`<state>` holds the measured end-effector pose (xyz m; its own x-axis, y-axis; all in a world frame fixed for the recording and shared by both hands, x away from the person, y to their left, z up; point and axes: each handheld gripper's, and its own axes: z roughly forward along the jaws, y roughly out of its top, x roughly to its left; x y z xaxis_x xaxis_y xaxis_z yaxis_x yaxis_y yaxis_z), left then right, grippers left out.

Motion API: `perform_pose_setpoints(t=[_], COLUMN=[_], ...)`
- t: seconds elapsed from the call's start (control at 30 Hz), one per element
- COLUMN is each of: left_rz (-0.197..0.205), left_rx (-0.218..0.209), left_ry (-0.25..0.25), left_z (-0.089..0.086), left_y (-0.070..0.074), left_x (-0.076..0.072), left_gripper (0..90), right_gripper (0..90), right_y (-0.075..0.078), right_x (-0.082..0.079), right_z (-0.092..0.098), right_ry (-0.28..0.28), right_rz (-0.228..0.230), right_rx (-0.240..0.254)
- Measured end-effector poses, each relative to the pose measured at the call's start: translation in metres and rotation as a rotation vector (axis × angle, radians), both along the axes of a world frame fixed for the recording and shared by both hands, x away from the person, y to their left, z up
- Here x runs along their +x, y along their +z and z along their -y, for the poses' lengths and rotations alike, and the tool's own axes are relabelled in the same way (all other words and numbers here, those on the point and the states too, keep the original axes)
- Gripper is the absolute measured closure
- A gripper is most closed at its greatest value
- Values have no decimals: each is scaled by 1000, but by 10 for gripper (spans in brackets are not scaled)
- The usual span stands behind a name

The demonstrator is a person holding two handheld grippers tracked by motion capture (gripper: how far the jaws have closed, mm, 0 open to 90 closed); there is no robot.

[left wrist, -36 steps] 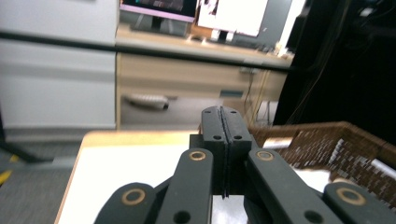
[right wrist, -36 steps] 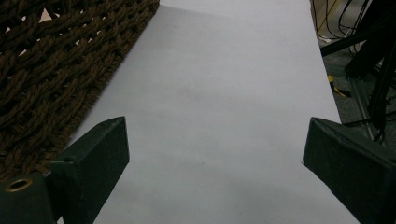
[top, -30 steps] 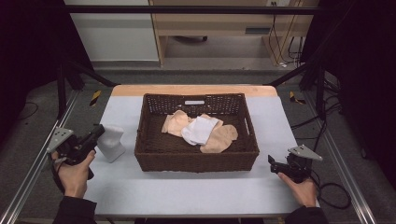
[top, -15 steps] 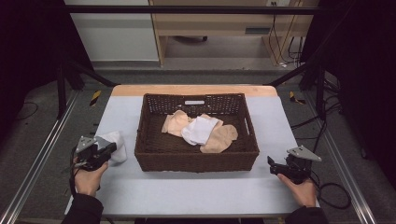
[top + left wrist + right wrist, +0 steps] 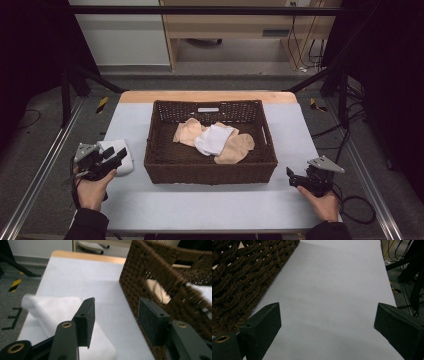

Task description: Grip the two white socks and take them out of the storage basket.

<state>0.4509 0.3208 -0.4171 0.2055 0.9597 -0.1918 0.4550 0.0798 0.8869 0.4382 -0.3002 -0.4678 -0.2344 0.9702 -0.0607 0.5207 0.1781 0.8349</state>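
Observation:
A folded white cloth (image 5: 121, 151) lies flat on the table just left of the brown wicker basket (image 5: 210, 173). My left gripper (image 5: 116, 157) hovers over the cloth's near edge. Its jaws have just been opening and now stand open. In the left gripper view the white cloth (image 5: 50, 312) sits under and beside the left jaw, with no pad pressing on it, and the left gripper (image 5: 116, 320) points along the basket's wall (image 5: 155, 277). My right gripper (image 5: 291, 176) rests open on the table right of the basket, nothing between its jaws (image 5: 327, 322).
Inside the basket lie a white cloth (image 5: 214, 139) and two peach cloths (image 5: 187, 132) (image 5: 235, 148). The basket's corner (image 5: 242, 272) is close to the right gripper's left jaw. Bare white tabletop (image 5: 210, 205) runs along the front. Metal frame rails flank the table.
The left gripper has lowered the white cloth onto the table and let go of it. Its jaws have opened. The right gripper has not moved.

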Motion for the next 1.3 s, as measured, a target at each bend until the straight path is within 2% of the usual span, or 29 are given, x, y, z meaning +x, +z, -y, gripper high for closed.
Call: perform_pose_setpoints(t=[0.17, 0.43, 0.63, 0.77, 0.87, 0.97, 1.17, 1.3], left_rz=[59, 81, 125, 163, 171, 192, 192, 190], left_rx=[-16, -16, 1, 5, 37, 47, 82, 112], left_ry=[-14, -39, -83, -131, -171, -214, -261, -270], left_z=[3, 10, 28, 51, 75, 102, 143, 163], left_y=[18, 29, 48, 67, 80, 92, 105, 107], left_x=[-5, -8, -8, -2, 5, 12, 29, 40], left_gripper=[455, 483, 494, 495, 495, 491, 475, 463], right_gripper=[75, 76, 74, 75, 75, 75, 69, 68], right_y=[0, 0, 1, 1, 1, 2, 3, 2], right_x=[0, 0, 0, 1, 0, 0, 0, 0], right_z=[0, 1, 2, 2, 2, 2, 2, 2], right_ry=[-1, 0, -12, -14, -14, -16, -18, -16], right_rz=[1, 4, 11, 10, 12, 15, 19, 15], right_rx=[4, 6, 13, 5, 8, 11, 18, 11])
